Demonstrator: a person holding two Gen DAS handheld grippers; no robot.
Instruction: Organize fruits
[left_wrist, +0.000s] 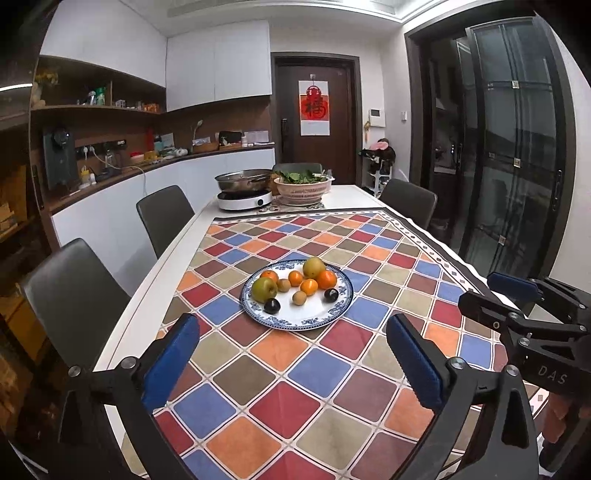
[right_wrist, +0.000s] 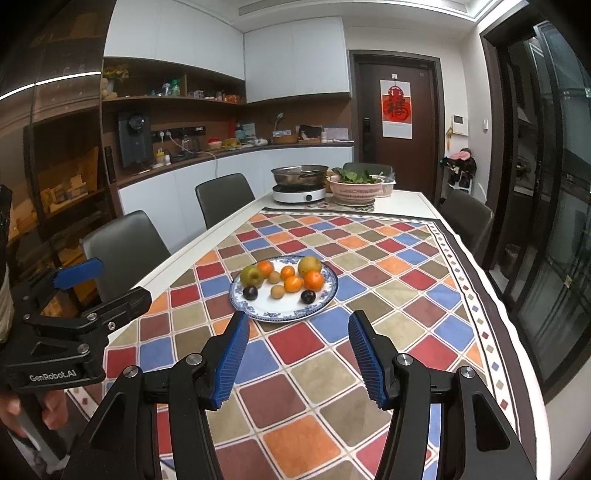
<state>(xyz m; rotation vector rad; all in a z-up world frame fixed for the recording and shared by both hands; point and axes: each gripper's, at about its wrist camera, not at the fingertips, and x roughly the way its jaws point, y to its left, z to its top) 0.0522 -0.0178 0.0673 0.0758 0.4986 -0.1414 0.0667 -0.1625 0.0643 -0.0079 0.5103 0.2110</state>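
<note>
Left tongs (left_wrist: 291, 363): jaws spread wide with nothing between them, held above the checked cloth, near side of the plate; blue pads (left_wrist: 173, 360) face each other.
Right tongs (right_wrist: 299, 356): jaws parted to a middling gap, empty, also over the cloth just short of the plate.
Plate (left_wrist: 334, 314): blue-and-white patterned rim, white centre, lying flat on the checked tablecloth (left_wrist: 280, 406) toward the left half of the worktop (left_wrist: 118, 325).
Fruits: all on the plate; two green-yellow pears (left_wrist: 264, 288), one at the left edge and one at the far side; several oranges (left_wrist: 326, 279) grouped in the middle and far part; two dark plums (left_wrist: 272, 305) toward the near side, well apart; small brownish fruits (left_wrist: 299, 297) between them.
Far end of worktop: steel pot on a white hotplate (left_wrist: 243, 201), just beside a pink basket of leafy greens (left_wrist: 303, 190).
Chairs (left_wrist: 74, 295): dark, tucked along the left side; another on the right.
Person: fingers visible under the left tongs' handle in the right wrist view.
</note>
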